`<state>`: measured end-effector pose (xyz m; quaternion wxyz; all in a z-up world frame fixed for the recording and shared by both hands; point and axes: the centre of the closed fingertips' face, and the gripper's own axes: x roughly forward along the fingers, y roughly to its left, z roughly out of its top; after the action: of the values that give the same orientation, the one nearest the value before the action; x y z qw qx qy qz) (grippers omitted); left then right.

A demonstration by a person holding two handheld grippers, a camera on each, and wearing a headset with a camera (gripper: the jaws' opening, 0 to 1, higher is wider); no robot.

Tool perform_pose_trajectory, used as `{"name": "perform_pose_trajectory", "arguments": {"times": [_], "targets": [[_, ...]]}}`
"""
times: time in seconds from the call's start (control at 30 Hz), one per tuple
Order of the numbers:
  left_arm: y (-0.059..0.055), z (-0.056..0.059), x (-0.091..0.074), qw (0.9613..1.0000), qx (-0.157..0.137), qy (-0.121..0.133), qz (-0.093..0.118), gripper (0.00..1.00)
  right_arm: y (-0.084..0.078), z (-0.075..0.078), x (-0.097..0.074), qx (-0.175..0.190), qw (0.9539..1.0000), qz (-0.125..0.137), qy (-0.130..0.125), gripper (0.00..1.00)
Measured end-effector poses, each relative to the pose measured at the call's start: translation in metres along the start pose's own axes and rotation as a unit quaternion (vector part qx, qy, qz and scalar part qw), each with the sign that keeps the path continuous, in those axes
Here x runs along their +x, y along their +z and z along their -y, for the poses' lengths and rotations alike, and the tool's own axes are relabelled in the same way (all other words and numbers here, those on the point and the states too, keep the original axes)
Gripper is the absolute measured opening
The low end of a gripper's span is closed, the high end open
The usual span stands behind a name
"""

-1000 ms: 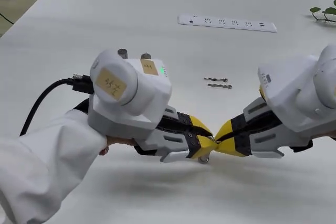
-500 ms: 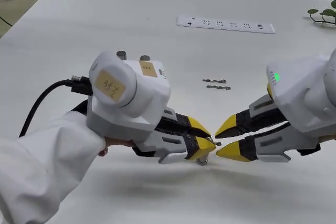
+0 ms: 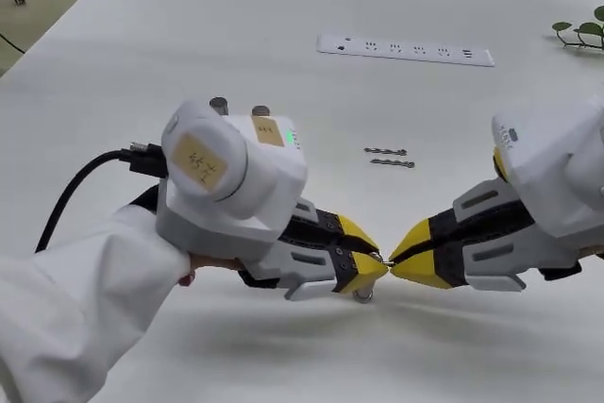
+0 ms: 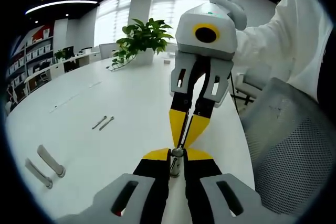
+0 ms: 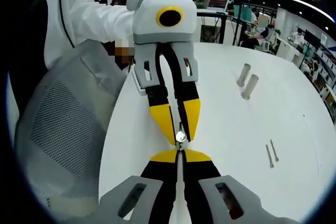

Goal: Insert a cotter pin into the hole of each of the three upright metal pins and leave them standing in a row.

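My left gripper (image 3: pixel 371 269) (image 4: pixel 177 156) is shut on an upright metal pin (image 3: pixel 363 293) (image 4: pixel 176 164) just above the table. From the opposite side my right gripper (image 3: pixel 396 258) (image 5: pixel 180 156) meets it tip to tip. It is shut on a thin cotter pin (image 3: pixel 386 260) at the top of the metal pin (image 5: pixel 180 137). Two more metal pins (image 3: pixel 219 104) (image 5: pixel 248 81) stand behind the left gripper's body. Two loose cotter pins (image 3: pixel 389 157) (image 4: pixel 103 123) (image 5: pixel 271 155) lie side by side on the table beyond the grippers.
A white power strip (image 3: pixel 406 47) lies across the far middle of the white table (image 3: pixel 189 35). A potted plant (image 3: pixel 583 25) (image 4: pixel 139 36) sits at the far right edge. A black cable (image 3: pixel 71 195) trails from the left gripper. A mesh chair (image 5: pixel 63 124) stands beside the table.
My right gripper was shut at the metal pin, opened and backed off a little leaving the cotter pin sticking out, and now is shut on it again. The left gripper held still.
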<state>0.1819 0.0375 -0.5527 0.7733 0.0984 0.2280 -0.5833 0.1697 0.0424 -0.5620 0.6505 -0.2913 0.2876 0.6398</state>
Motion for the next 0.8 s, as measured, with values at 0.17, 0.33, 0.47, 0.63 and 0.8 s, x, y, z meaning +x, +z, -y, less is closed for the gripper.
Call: {"name": "perform_pose_trajectory", "arguments": {"times": [0.17, 0.33, 0.47, 0.63, 0.8], "targets": [[0.0, 0.0, 0.001, 1.0, 0.003, 0.001, -0.001, 0.06, 0.001, 0.002, 0.001, -0.02, 0.9998, -0.001, -0.006, 0.0], [0.0, 0.0, 0.0, 1.0, 0.004, 0.0, -0.002, 0.06, 0.002, 0.001, 0.001, -0.025, 0.9997, -0.002, -0.006, 0.0], [0.0, 0.001, 0.0, 1.0, 0.009, 0.0, -0.003, 0.06, 0.001, 0.002, 0.0, -0.02, 0.9997, -0.004, -0.012, 0.0], [-0.005, -0.003, -0.009, 0.9999, 0.008, 0.009, -0.007, 0.17, 0.001, 0.0, -0.002, -0.015, 0.9998, -0.006, -0.015, 0.07], [-0.005, -0.005, -0.021, 0.9998, 0.004, 0.018, 0.009, 0.48, 0.005, -0.001, -0.001, -0.017, 0.9997, -0.005, -0.016, 0.11]]}}
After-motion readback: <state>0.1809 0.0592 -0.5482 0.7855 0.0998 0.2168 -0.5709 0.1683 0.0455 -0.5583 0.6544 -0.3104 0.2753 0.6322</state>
